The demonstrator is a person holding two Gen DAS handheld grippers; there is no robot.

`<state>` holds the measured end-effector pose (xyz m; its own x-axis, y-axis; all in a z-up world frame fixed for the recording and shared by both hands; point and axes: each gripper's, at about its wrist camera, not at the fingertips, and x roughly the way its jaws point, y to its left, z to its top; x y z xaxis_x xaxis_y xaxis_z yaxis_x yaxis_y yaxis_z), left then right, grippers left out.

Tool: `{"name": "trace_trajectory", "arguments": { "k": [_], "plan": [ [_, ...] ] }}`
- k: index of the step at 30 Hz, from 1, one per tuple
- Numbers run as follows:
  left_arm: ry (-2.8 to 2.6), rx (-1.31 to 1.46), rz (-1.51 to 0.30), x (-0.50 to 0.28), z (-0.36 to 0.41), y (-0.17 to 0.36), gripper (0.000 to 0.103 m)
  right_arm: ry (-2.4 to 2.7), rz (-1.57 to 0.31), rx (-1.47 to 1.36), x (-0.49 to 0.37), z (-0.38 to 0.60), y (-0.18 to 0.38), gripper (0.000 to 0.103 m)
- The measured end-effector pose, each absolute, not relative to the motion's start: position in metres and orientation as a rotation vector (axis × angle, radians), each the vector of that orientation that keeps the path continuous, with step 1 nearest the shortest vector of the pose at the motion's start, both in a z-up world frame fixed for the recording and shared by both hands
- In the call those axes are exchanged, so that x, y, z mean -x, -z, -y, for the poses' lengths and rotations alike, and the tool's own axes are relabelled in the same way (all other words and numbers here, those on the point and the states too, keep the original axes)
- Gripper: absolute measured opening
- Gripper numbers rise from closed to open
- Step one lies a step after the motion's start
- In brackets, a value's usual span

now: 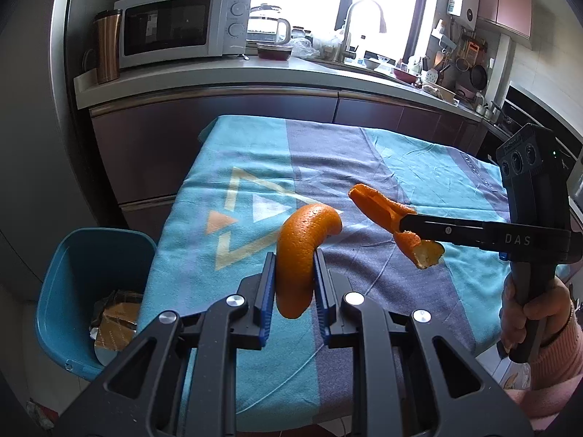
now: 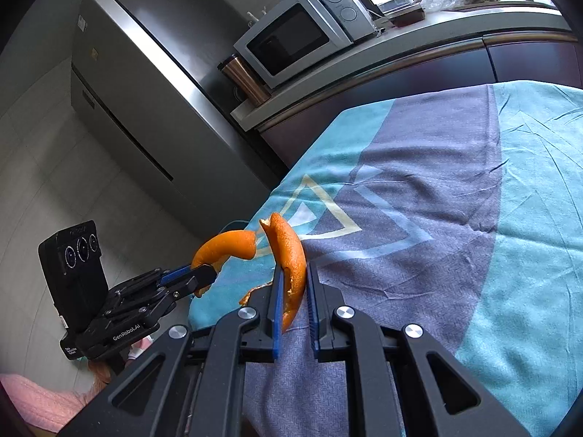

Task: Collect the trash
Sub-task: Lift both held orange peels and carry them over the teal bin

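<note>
Orange peels [image 1: 297, 255] in both tongs [image 1: 293, 258].

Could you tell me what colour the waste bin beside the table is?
Blue; the waste bin shows best in the left wrist view.

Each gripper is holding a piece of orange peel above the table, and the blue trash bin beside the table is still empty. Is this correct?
Not quite. The blue trash bin is not empty: the left wrist view shows crumpled brown packaging lying in it. The rest is right: the left gripper and the right gripper each hold orange peel above the table.
</note>
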<state>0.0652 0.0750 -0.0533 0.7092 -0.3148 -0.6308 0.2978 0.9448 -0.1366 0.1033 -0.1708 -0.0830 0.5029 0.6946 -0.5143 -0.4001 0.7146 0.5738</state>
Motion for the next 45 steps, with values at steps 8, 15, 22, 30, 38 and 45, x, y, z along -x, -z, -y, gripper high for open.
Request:
{"name": "trace_trajectory", "arguments": {
  "k": [8, 15, 22, 30, 38, 45],
  "plan": [
    [0.299, 0.04, -0.698, -0.061, -0.094, 0.052, 0.02, -0.721, -0.815, -0.398, -0.11, 0.146, 0.086, 0.011],
    [0.26, 0.052, -0.692, -0.057, -0.111, 0.052, 0.02, -0.75, -0.827, -0.39, -0.113, 0.128, 0.087, 0.011],
    [0.204, 0.078, -0.697, -0.054, -0.136, 0.056, 0.02, -0.778, -0.842, -0.366, -0.119, 0.107, 0.088, 0.011],
    [0.153, 0.098, -0.696, -0.051, -0.16, 0.058, 0.02, -0.822, -0.865, -0.334, -0.122, 0.08, 0.091, 0.011],
    [0.12, 0.123, -0.685, -0.049, -0.179, 0.058, 0.02, -0.86, -0.879, -0.307, -0.126, 0.055, 0.088, 0.011],
    [0.087, 0.133, -0.683, -0.047, -0.192, 0.058, 0.02, -0.886, -0.891, -0.282, -0.129, 0.037, 0.087, 0.011]
  ]
}}
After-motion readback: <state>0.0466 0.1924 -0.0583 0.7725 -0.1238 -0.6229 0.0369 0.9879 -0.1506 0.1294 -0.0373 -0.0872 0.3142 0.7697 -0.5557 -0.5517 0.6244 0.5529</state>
